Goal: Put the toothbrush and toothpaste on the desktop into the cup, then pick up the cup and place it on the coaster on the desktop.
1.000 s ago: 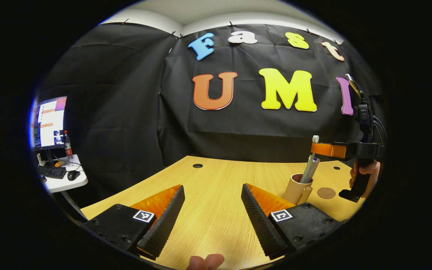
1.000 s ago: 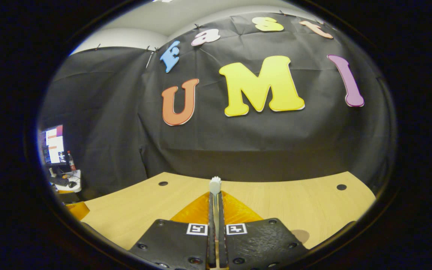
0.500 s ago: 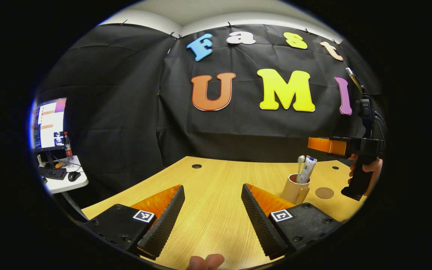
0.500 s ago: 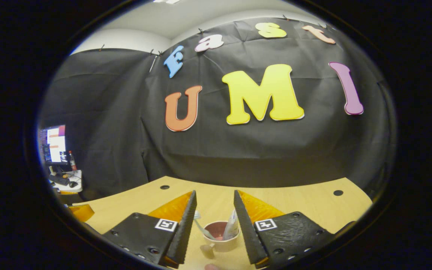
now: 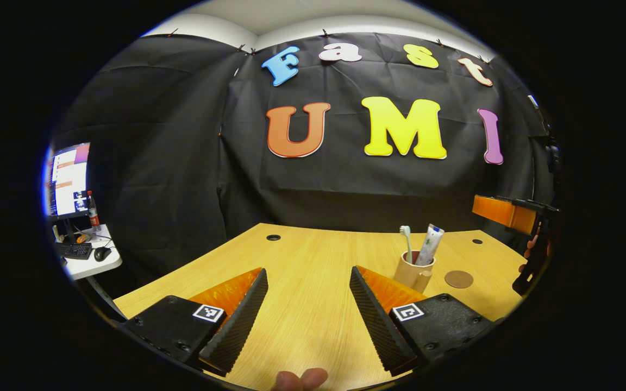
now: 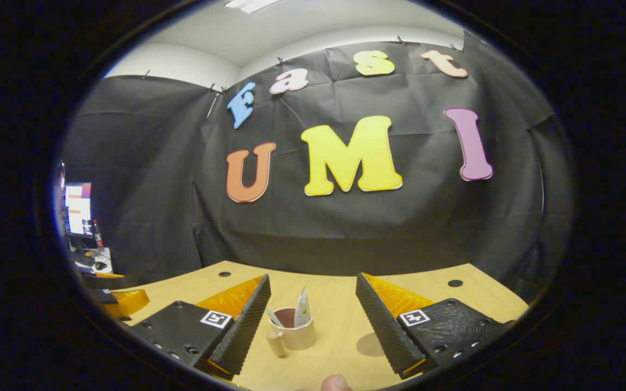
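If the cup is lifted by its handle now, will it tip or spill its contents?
The cup looks rigid, with a small side handle, so it probably lifts without bending. The toothbrush and toothpaste lean loosely above the rim, so they may shift or rattle if it tilts. It seems light; a sideways push could slide it toward the coaster.

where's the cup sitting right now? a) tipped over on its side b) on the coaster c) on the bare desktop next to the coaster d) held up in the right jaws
c: the cup stands upright on the desktop with the toothbrush and toothpaste in it, and the coaster lies bare beside it; both grippers' jaws are open and hold nothing.
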A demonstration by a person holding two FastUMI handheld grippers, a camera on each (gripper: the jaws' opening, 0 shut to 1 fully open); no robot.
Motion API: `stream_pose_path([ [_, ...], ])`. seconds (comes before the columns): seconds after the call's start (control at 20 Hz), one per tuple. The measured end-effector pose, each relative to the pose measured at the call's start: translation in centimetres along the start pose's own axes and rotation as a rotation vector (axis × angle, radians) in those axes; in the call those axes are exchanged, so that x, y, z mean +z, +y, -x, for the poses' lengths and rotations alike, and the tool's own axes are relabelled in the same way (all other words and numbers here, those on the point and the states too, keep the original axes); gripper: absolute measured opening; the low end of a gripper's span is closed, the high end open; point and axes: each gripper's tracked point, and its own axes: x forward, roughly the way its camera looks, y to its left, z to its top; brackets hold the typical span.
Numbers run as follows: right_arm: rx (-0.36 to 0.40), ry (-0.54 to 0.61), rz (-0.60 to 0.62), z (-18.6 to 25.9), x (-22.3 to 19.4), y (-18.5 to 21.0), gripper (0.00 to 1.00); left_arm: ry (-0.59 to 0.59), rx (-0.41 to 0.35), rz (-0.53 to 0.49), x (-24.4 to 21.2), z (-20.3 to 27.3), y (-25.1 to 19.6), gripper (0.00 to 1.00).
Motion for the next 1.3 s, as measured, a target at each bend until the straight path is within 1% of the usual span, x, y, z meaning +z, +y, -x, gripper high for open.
stream_pose_path([
  [0.15,-0.013,-0.004,-0.005,4.1,-0.7,-2.2,0.95,0.043,-0.079,-0.027,0.0,-0.3,-3.3,0.96],
  [0.3,-0.025,0.006,-0.012,8.3,-2.0,-4.2,0.95,0.091,-0.181,-0.044,0.5,-0.6,-6.8,0.96],
  [0.45,-0.071,0.035,-0.003,11.8,-4.0,-7.2,0.95,0.174,-0.290,-0.036,0.6,-1.0,-10.3,0.96],
  [0.55,-0.111,0.067,-0.001,13.6,-5.7,-9.4,0.96,0.234,-0.346,-0.049,1.0,-1.5,-12.1,0.97],
  [0.65,-0.141,0.108,-0.006,15.0,-7.4,-11.0,0.95,0.298,-0.396,-0.080,1.2,-2.7,-14.0,0.96],
  [0.7,-0.146,0.120,-0.015,15.6,-7.7,-11.5,0.95,0.349,-0.417,-0.113,0.9,-3.2,-14.7,0.96],
  [0.85,-0.168,0.119,-0.015,16.9,-7.6,-12.9,0.95,0.532,-0.438,-0.195,-1.8,-4.6,-15.9,0.97],
  [0.95,-0.175,0.104,-0.011,17.2,-7.3,-13.4,0.95,0.675,-0.454,-0.208,-3.9,-4.6,-16.7,0.97],
  [1.05,-0.176,0.096,-0.009,17.5,-7.2,-13.8,0.95,0.787,-0.457,-0.196,-5.4,-4.8,-17.5,0.97],
  [1.15,-0.179,0.102,-0.017,17.6,-7.6,-14.2,0.95,0.881,-0.437,-0.168,-6.3,-5.3,-18.0,0.97],
  [1.3,-0.175,0.117,-0.040,17.6,-8.3,-14.6,0.95,0.988,-0.387,-0.122,-7.3,-6.7,-18.3,0.97],
])
